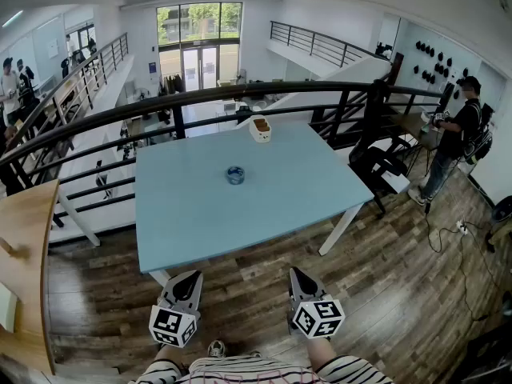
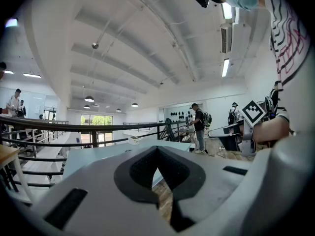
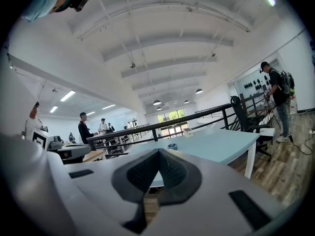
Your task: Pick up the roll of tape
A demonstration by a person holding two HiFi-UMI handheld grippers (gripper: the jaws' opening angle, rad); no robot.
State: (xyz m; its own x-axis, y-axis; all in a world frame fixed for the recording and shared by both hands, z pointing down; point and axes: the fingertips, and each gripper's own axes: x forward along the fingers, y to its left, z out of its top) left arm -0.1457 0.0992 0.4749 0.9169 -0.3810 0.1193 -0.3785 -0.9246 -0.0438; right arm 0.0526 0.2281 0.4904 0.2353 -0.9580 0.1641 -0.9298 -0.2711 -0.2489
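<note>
You are reading no legible text, brand name or number in any of the views. The only printed signs you are seeing are black-and-white square marker patterns. They are standing on the white marker cube (image 1: 174, 325) of the left gripper (image 1: 190, 278) and on the matching white cube (image 1: 318, 317) of the right gripper (image 1: 298, 274), and they are carrying no letters or digits. The small white box with a brownish top panel (image 1: 260, 129), at the far edge of the light-blue rectangular table (image 1: 304, 184), is appearing too small to read.
</note>
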